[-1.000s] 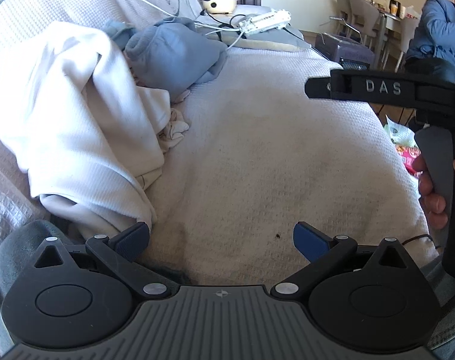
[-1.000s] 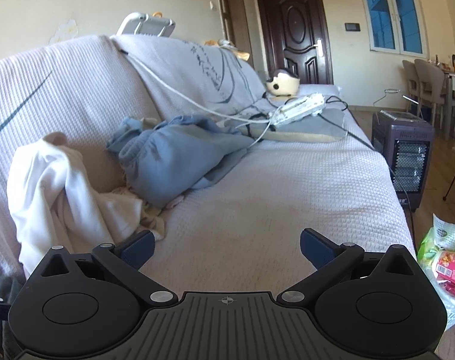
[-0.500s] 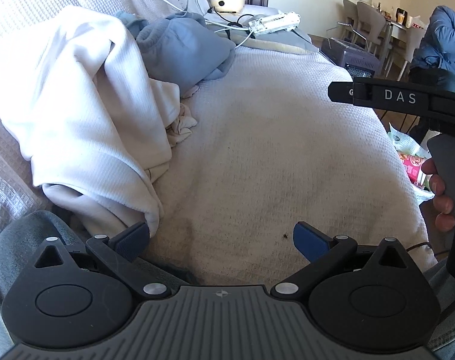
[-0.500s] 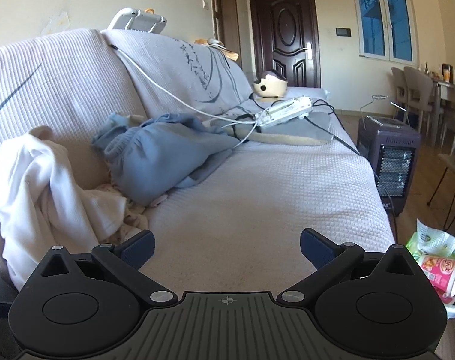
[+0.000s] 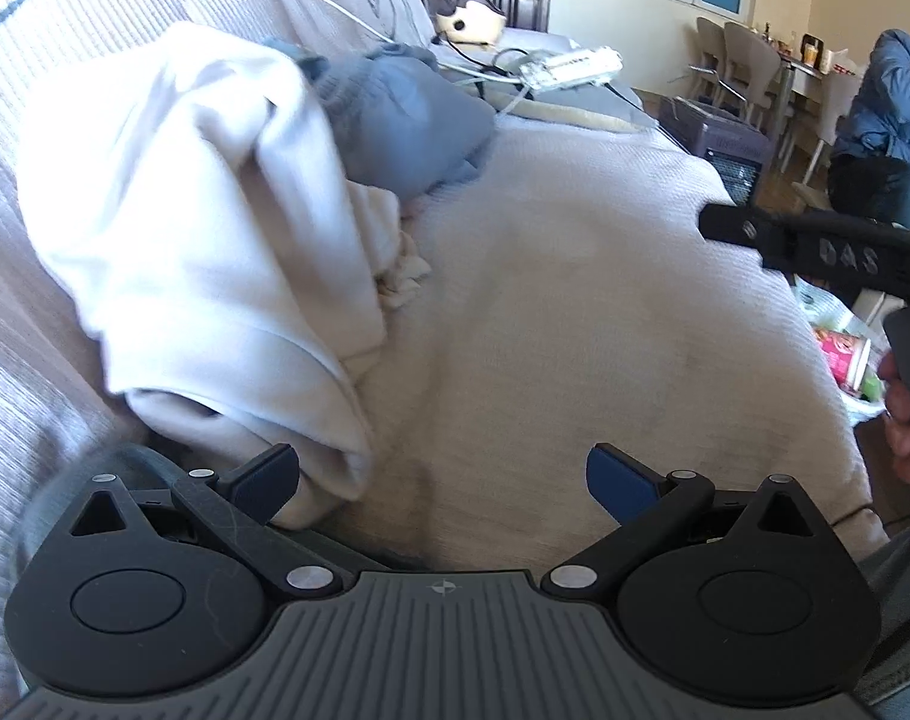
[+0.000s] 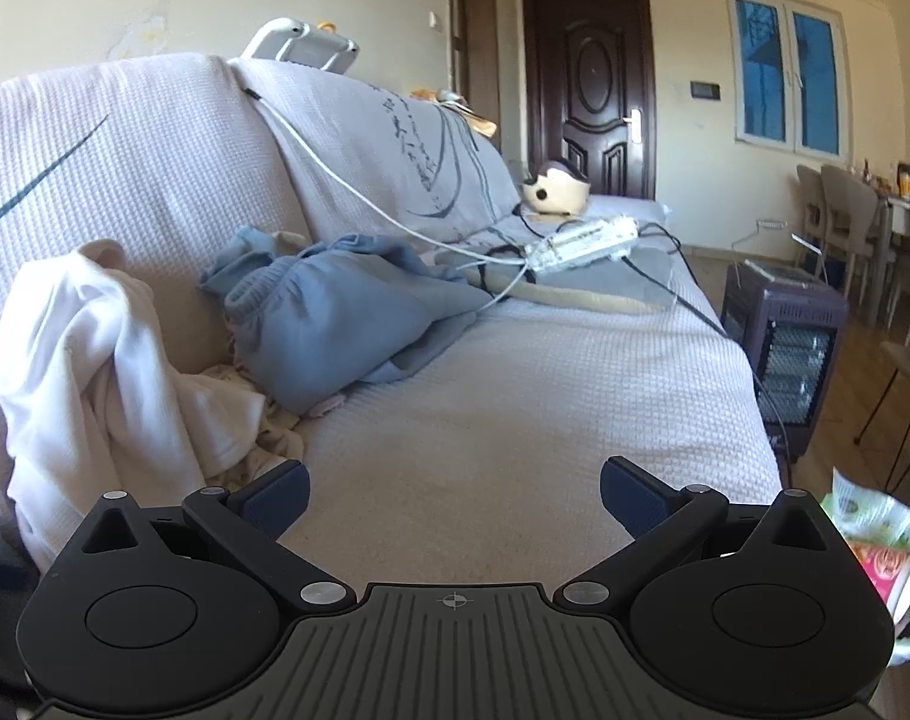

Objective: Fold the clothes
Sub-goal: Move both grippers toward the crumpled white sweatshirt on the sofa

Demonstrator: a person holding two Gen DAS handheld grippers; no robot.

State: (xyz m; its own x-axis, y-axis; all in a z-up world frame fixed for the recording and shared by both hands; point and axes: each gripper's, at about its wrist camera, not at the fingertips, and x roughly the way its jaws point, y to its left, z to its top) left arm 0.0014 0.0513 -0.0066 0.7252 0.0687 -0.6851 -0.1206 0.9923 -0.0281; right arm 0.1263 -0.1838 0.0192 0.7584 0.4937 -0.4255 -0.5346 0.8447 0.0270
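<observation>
A crumpled white garment (image 5: 203, 240) (image 6: 95, 372) is heaped against the sofa's backrest at the left. Behind it lies a bunched blue-grey sweatshirt (image 5: 407, 120) (image 6: 347, 324). My left gripper (image 5: 443, 474) is open, its left fingertip almost at the white garment's lower hem, nothing between the fingers. My right gripper (image 6: 455, 495) is open too, hovering over the bare seat to the right of the white garment. The right tool's body and the hand holding it show at the right edge of the left wrist view.
The sofa (image 6: 544, 396) has a white textured cover. A power strip (image 6: 580, 243) with cables lies at its far end. A heater (image 6: 784, 330) stands on the floor at the right, with a snack bag (image 6: 874, 546) nearer. A seated person in a blue jacket (image 5: 892, 96) is by the dining table.
My left gripper has moved in closer to the white garment, which now fills more of the left wrist view. The right gripper has shifted slightly. Both stay open.
</observation>
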